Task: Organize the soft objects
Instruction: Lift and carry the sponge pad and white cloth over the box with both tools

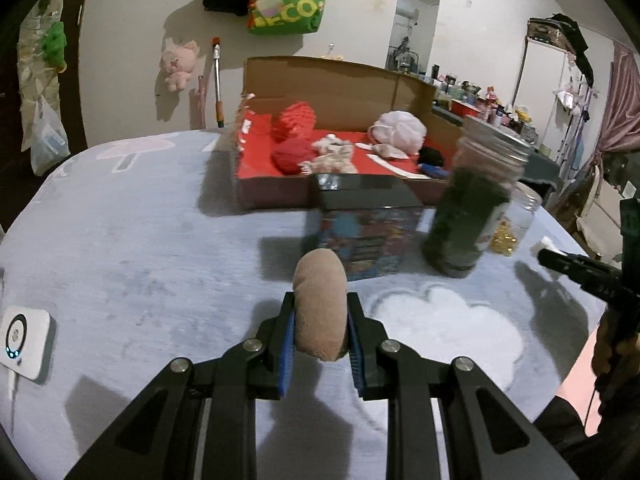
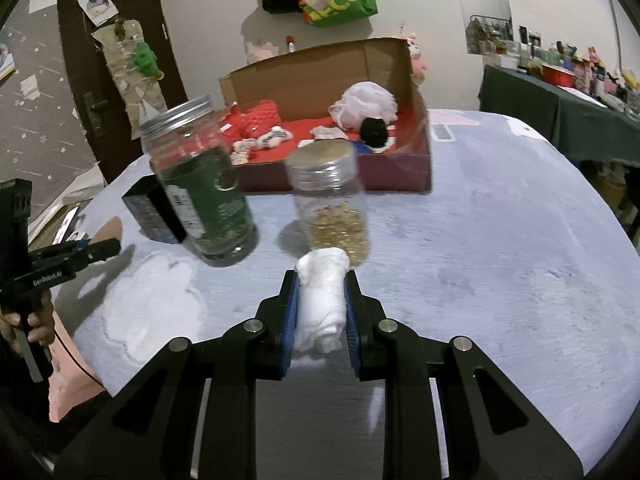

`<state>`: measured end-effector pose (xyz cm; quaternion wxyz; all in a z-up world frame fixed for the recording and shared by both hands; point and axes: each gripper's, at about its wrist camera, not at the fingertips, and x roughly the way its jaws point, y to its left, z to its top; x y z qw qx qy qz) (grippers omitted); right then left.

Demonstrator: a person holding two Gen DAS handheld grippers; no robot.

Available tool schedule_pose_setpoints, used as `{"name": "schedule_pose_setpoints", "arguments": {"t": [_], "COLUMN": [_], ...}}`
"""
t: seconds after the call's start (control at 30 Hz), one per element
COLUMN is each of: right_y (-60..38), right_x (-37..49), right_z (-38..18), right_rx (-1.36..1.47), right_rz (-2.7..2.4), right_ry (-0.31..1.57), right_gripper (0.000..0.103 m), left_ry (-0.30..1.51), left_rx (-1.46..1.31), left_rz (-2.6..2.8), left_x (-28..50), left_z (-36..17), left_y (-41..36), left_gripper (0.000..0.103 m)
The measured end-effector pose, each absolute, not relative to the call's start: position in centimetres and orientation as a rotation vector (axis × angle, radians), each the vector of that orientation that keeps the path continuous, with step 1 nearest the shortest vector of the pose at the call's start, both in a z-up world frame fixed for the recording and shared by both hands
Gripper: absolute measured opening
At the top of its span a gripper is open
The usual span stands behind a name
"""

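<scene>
My left gripper (image 1: 320, 304) is shut on a tan soft roll (image 1: 320, 304) and holds it above the grey-blue cloth. My right gripper (image 2: 320, 282) is shut on a white soft roll (image 2: 322, 300), also above the cloth. Beyond both stands an open cardboard box with a red lining (image 1: 260, 168) (image 2: 400, 176). In it lie red knitted pieces (image 1: 294, 120), a small white plush (image 1: 334, 156), a pale pink puff (image 1: 400, 128) (image 2: 366, 102) and a black soft ball (image 2: 375, 131).
A jar of dark green contents (image 1: 468, 216) (image 2: 204, 196), a clear jar of golden bits (image 2: 336, 208) and a dark patterned box (image 1: 368, 224) (image 2: 154, 210) stand between the grippers and the cardboard box. A white device (image 1: 24, 340) lies at the left edge.
</scene>
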<state>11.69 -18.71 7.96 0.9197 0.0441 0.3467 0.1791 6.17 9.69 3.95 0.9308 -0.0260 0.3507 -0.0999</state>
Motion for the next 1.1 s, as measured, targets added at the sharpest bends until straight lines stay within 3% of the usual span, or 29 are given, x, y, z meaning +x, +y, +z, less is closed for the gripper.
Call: {"name": "schedule_pose_setpoints", "arguments": {"t": [0.67, 1.1], "right_y": [-21.4, -21.4], "right_x": [18.3, 23.4], "right_z": [9.4, 11.4], "right_rx": [0.030, 0.005], "right_rz": [0.446, 0.562], "right_ry": [0.786, 0.819], "right_gripper": [0.020, 0.020], "left_ry": [0.718, 0.704], "left_rx": [0.048, 0.138], "left_rz": [-0.331, -0.410], "left_x": [11.9, 16.4], "left_z": [5.3, 8.9], "left_y": [12.6, 11.4], "left_gripper": [0.024, 0.024]}}
